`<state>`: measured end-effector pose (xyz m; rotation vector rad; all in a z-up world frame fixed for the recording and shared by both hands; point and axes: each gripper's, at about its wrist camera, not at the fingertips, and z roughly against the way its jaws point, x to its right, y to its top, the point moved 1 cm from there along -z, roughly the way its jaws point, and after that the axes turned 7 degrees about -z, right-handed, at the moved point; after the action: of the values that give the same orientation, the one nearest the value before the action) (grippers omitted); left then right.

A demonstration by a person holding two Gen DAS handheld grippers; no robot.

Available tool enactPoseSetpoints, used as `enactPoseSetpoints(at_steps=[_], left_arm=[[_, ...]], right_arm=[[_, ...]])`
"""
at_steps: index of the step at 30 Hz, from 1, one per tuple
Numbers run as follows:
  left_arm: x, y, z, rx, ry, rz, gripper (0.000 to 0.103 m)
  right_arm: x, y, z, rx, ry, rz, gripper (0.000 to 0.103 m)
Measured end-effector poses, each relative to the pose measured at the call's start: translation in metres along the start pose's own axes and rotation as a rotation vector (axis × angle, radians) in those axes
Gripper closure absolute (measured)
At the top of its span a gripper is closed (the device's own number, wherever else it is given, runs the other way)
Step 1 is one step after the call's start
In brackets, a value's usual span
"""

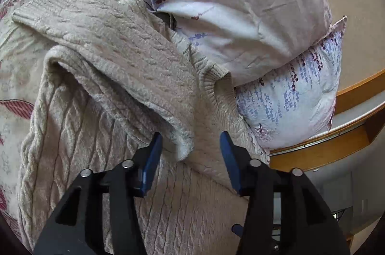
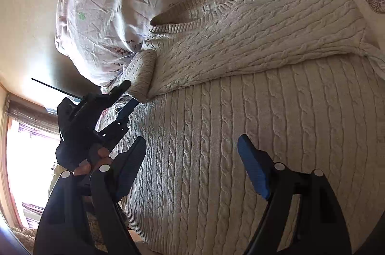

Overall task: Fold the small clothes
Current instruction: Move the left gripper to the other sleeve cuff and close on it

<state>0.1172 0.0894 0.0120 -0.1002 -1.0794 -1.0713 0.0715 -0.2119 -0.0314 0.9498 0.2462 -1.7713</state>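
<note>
Your left gripper [image 1: 191,144] has its two blue-padded fingers [image 1: 154,158] spread apart, with the folded-over edge of a sleeve [image 1: 115,48] sitting in the gap between them; nothing is pinched. Your right gripper [image 2: 192,158] is also wide open, its fingers [image 2: 252,166] hovering over the body of the sweater [image 2: 240,134] without gripping it.

The task's garment is a cream cable-knit sweater lying on a bed, on a floral bedspread [image 1: 14,21]. Its ribbed neckline [image 2: 192,12] points toward two pale floral pillows [image 1: 240,2] stacked at the head of the bed, and the knit touches the lower pillow. One sleeve lies diagonally across the chest, its ribbed cuff [image 1: 45,2] reaching past the body onto the bedspread. In the right wrist view, your left gripper [image 2: 125,98] is seen at the shoulder end of that sleeve, near the pillows.

Judging by its look, the knit is thick, soft and fairly heavy for clothing. It will likely sag and stretch if lifted by one point, and its bulk will resist a sharp crease. The fuzzy surface should give the pads good hold. Better places to take it seem to be the firmer ribbed parts, such as the cuff, the hem or the neckline, or a doubled fold edge like the one between your left fingers. Take a deep bite of fabric, since a shallow pinch may pull only a few loops.
</note>
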Motion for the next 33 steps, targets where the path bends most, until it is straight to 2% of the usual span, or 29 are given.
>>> enactPoseSetpoints(at_steps=[4,6,8,11,13,14,17,19,21,23,24,25,27,30,33], left_arm=[[-0.019,0.023,0.025,0.126,-0.034,0.147,0.043],[-0.031,0.034,0.033,0.176,-0.034,0.232,0.045],[-0.041,0.039,0.038,0.234,-0.021,0.311,0.054],[-0.045,0.045,0.036,0.287,-0.025,0.388,0.078],[-0.03,0.049,0.029,0.296,-0.05,0.355,0.101],[-0.016,0.05,0.024,0.295,-0.068,0.313,0.103],[0.044,0.048,0.008,0.269,-0.126,0.09,0.103],[0.087,0.038,-0.01,0.219,-0.16,-0.079,0.103],[0.114,0.024,-0.026,0.16,-0.17,-0.167,0.103],[0.12,0.012,-0.036,0.108,-0.15,-0.189,0.103],[0.12,0.007,-0.037,0.081,-0.125,-0.194,0.098],[0.117,0.003,-0.035,0.056,-0.104,-0.195,0.08],[0.105,-0.004,-0.023,0.041,-0.048,-0.208,0.055],[0.072,-0.002,0.005,0.058,0.016,-0.156,0.055],[0.023,0.005,0.03,0.075,0.071,0.034,0.063]], right_arm=[[0.007,-0.001,0.002,-0.001,-0.006,-0.009,0.023],[0.006,-0.002,0.004,0.0,-0.01,-0.003,0.023],[0.007,-0.004,0.008,0.007,-0.016,0.008,0.023],[0.012,-0.001,0.016,0.022,-0.022,0.004,0.023],[0.019,0.001,0.022,0.033,-0.021,-0.007,0.023],[0.022,0.002,0.024,0.038,-0.023,-0.013,0.023],[0.032,0.006,0.034,0.059,-0.026,-0.034,0.023],[0.04,0.008,0.041,0.077,-0.029,-0.052,0.023],[0.048,0.011,0.047,0.089,-0.032,-0.068,0.023],[0.055,0.013,0.053,0.103,-0.032,-0.079,0.023],[0.058,0.014,0.055,0.107,-0.031,-0.086,0.023],[0.061,0.014,0.055,0.108,-0.03,-0.092,0.023],[0.065,0.015,0.052,0.101,-0.023,-0.107,0.023],[0.063,0.017,0.041,0.072,-0.012,-0.114,0.023],[0.051,0.018,0.028,0.042,0.0,-0.082,0.023]])
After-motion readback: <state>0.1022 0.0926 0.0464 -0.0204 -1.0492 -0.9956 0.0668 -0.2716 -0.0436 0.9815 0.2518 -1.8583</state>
